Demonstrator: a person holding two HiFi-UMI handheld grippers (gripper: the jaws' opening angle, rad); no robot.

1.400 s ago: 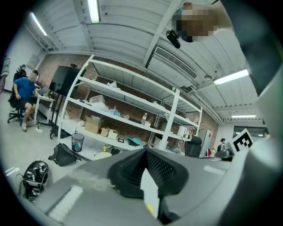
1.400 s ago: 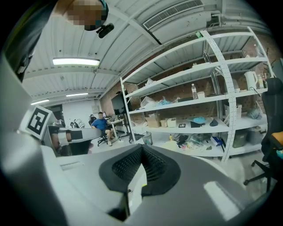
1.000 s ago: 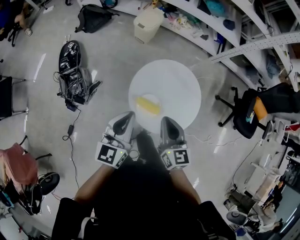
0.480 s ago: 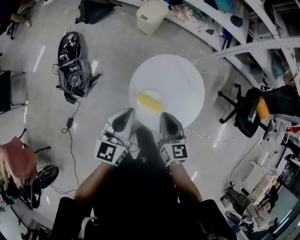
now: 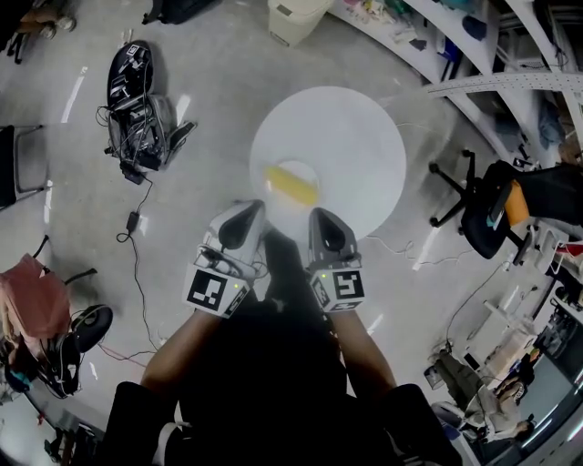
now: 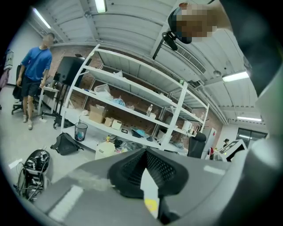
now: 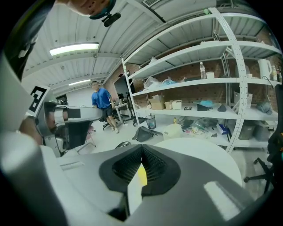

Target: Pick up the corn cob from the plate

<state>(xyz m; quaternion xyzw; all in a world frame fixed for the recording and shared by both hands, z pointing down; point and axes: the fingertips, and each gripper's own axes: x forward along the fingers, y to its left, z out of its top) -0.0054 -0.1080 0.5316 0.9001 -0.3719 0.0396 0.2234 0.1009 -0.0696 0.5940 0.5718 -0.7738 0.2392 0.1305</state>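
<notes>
A yellow corn cob (image 5: 291, 185) lies on a small white plate (image 5: 301, 165) at the near left of a round white table (image 5: 360, 136). My left gripper (image 5: 249, 208) and my right gripper (image 5: 320, 215) hover side by side over the table's near edge, just short of the plate, one on each side of the cob. Both look shut with nothing held. In the left gripper view a sliver of the corn cob (image 6: 151, 205) shows through the slit between the jaws. The right gripper view shows the same kind of sliver of the corn cob (image 7: 142, 175).
A pale bin (image 5: 296, 13) stands beyond the table, by white shelving (image 5: 474, 36). A black machine with cables (image 5: 137, 105) sits on the floor to the left, and a black office chair (image 5: 492, 214) to the right. A person in blue (image 6: 35, 70) stands far off.
Both grippers have sunk a little and their tips now reach the table's near edge, closer to the plate. Their jaws have stayed together.
</notes>
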